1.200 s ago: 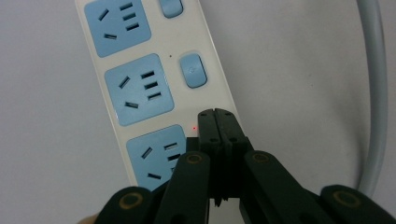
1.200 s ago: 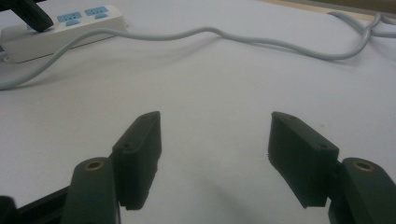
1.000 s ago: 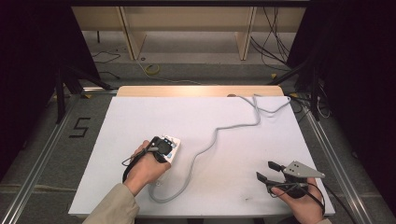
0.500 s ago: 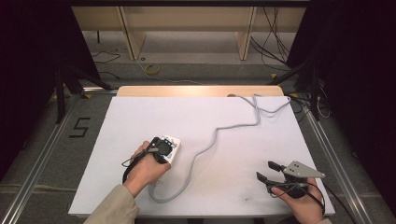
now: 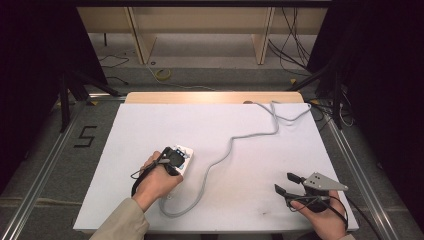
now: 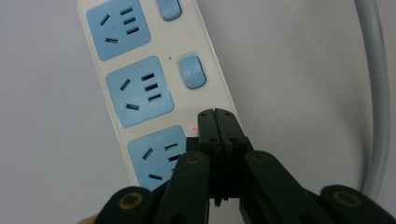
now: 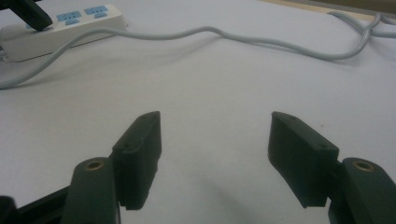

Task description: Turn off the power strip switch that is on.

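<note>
A white power strip (image 5: pixel 184 153) with blue sockets lies left of centre on the white table (image 5: pixel 250 200). My left gripper (image 5: pixel 172 159) is shut and points down onto it. In the left gripper view the closed tips (image 6: pixel 217 115) rest on the power strip (image 6: pixel 107 107) beside the nearest socket, in line with the blue rocker switches (image 6: pixel 192 71); a small red light (image 6: pixel 193 128) shows at the tips. My right gripper (image 5: pixel 286 182) stands open near the front right with nothing between its fingers. In its own view, the open right gripper (image 7: pixel 215 126) faces bare table, with the power strip (image 7: pixel 70 30) far off.
The strip's grey cable (image 5: pixel 230 145) loops from the front of the table past the strip and snakes to the back right corner. It runs along the right side in the left gripper view (image 6: pixel 379 93). A wooden shelf unit (image 5: pixel 200 20) stands behind the table.
</note>
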`<state>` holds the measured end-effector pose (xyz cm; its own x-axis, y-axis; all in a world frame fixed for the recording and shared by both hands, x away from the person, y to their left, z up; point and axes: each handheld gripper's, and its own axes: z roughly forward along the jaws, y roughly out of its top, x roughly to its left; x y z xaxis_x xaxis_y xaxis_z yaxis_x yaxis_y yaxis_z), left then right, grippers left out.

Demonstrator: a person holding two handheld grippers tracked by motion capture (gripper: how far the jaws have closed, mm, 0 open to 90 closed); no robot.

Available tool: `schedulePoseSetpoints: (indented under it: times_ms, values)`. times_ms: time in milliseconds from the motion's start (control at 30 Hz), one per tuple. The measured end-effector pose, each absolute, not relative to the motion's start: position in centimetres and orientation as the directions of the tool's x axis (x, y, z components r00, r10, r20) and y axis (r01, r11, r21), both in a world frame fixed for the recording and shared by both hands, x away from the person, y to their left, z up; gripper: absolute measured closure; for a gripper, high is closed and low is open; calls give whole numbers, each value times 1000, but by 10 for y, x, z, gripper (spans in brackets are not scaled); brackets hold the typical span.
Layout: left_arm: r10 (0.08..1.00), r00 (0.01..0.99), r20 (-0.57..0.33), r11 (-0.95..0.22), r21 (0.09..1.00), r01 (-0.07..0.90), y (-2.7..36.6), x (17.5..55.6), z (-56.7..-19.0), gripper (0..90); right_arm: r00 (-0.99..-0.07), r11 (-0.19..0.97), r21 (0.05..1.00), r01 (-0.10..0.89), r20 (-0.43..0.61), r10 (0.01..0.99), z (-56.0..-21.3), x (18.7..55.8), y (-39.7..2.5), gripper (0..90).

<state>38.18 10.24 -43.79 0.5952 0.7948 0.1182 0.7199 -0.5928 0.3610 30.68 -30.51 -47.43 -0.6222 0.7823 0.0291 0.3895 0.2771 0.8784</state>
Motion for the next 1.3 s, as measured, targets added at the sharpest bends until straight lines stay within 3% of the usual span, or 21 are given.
schedulePoseSetpoints:
  times_ms: [1300]
  values:
    - [787,606,112,-598,376,708,105,381,-438,896,-620,274,878,393,33,784,-474,307,-306,359]
